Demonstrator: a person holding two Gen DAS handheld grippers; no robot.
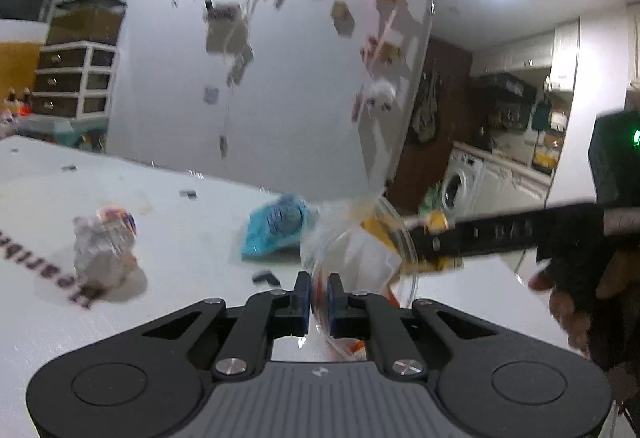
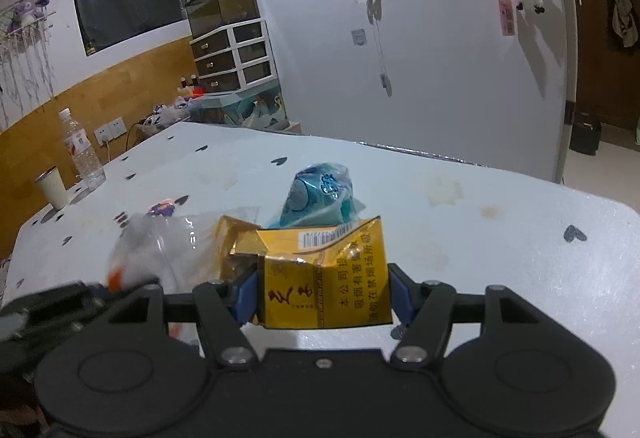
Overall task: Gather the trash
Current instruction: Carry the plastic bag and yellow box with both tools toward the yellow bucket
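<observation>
Right now your left tool (image 1: 318,302) is pinched shut on the rim of a clear plastic bag (image 1: 360,250), holding its mouth open just ahead of the pads. Your right tool (image 2: 322,294) grips a crushed yellow cigarette pack (image 2: 324,278), whose front end sits at the bag's mouth. If the thin film slips from the left pads, the mouth could sag and the pack would likely drop on the desk (image 2: 500,258). A blue wrapper (image 2: 316,194) beyond the right tool and a crumpled wrapper (image 1: 104,246) off to the left tool's left still wait
</observation>
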